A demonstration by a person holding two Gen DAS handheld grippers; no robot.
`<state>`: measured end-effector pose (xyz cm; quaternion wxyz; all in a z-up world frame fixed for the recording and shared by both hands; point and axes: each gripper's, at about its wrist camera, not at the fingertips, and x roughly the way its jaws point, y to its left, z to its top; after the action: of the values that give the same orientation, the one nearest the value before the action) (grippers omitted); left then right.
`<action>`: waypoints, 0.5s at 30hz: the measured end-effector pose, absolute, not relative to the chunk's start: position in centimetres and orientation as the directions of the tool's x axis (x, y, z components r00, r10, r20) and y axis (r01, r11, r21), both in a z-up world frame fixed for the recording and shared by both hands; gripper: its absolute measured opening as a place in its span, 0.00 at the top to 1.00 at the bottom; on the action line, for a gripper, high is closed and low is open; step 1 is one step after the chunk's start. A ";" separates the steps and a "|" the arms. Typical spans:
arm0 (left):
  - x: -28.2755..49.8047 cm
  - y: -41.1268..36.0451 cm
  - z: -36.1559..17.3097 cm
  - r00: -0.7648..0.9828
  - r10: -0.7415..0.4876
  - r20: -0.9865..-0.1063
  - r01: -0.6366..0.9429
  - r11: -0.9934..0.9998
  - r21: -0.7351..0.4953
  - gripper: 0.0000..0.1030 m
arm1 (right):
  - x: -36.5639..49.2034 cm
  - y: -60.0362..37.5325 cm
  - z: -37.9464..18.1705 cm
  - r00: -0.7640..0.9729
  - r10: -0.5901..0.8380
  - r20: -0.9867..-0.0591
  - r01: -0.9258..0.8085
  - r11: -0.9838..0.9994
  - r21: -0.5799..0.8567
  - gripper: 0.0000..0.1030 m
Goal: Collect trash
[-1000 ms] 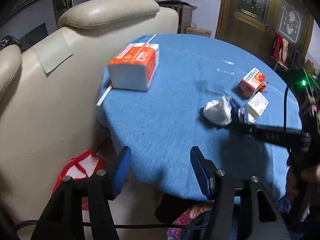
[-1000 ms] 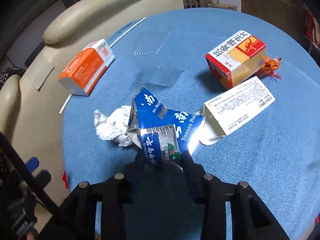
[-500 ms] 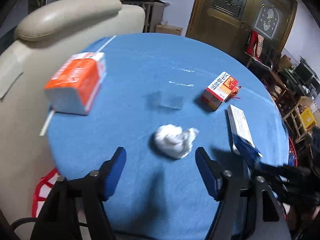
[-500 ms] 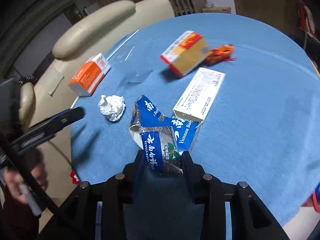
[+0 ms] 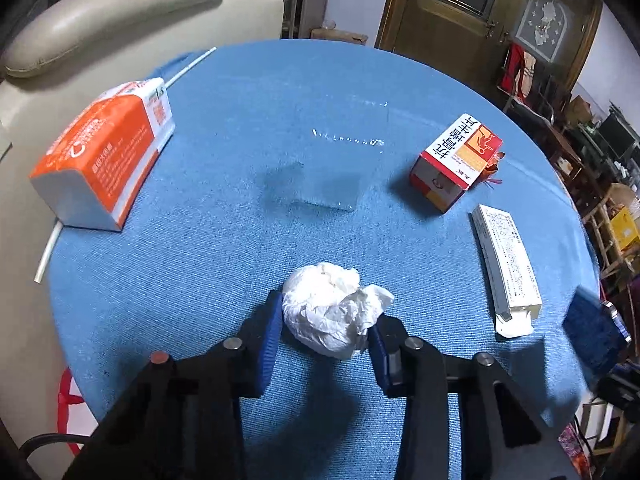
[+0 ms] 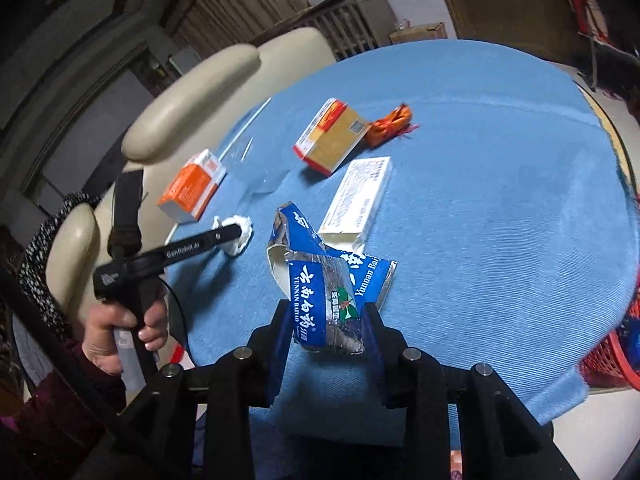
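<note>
White crumpled tissue (image 5: 332, 316) sits low centre, pinched as the left gripper (image 5: 324, 336) jaws have just been closing; the right gripper (image 6: 326, 334) clamps the blue foil wrapper (image 6: 324, 280).

The left hand-held gripper (image 5: 326, 330) is seen angled downward, its blue-padded jaws having just been closing, with a crumpled white tissue (image 5: 332, 314) now pressed between the pads. Its pistol-style handle is gripped from below by the person's left hand (image 6: 124, 330), the fingers being wrapped around the grip and a dark sleeve (image 6: 52, 412) being seen behind the wrist. The right hand-held gripper (image 6: 328, 334) is likewise tilted downward and is clamped narrowly on a torn blue foil wrapper (image 6: 324, 284), which is held between its two fingers.
</note>
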<state>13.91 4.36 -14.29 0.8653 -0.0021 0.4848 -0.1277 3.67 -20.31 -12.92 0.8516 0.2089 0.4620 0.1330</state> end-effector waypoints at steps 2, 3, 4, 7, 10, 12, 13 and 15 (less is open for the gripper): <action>13.4 4.0 -13.6 0.505 -0.240 -0.829 0.222 0.964 -0.144 0.64 | 3.2 -21.4 -12.6 0.557 0.418 -0.718 -0.025 0.872 0.488 0.64; 12.9 3.7 -13.1 0.518 -0.245 -0.820 0.228 0.963 -0.144 0.64 | 2.9 -21.9 -12.4 0.568 0.412 -0.713 -0.018 0.872 0.489 0.64; 12.6 3.3 -12.7 0.527 -0.246 -0.813 0.236 0.962 -0.138 0.64 | 2.6 -22.3 -12.2 0.576 0.407 -0.709 -0.013 0.872 0.490 0.64; 10.9 1.2 -10.9 0.553 -0.260 -0.791 0.281 0.953 -0.117 0.64 | 1.9 -23.6 -11.8 0.599 0.397 -0.695 0.005 0.867 0.499 0.64; 9.2 -1.3 -9.1 0.584 -0.251 -0.771 0.325 0.944 -0.062 0.64 | 1.2 -25.1 -11.5 0.622 0.386 -0.681 0.027 0.859 0.512 0.64; 8.6 -2.6 -8.0 0.599 -0.251 -0.760 0.347 0.937 -0.036 0.64 | 0.6 -25.9 -11.1 0.638 0.379 -0.670 0.038 0.854 0.519 0.64; 8.2 -3.5 -7.5 0.608 -0.251 -0.754 0.359 0.933 -0.021 0.64 | 0.4 -26.3 -11.0 0.644 0.376 -0.666 0.042 0.852 0.521 0.64; 7.4 -5.3 -6.4 0.623 -0.245 -0.743 0.379 0.925 0.012 0.64 | -0.2 -27.3 -10.6 0.662 0.368 -0.653 0.053 0.846 0.530 0.64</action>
<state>7.43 -5.31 -6.36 0.8969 0.0840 0.3978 -0.1739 -0.20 -27.32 -10.56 0.8729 0.2624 0.4014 0.0901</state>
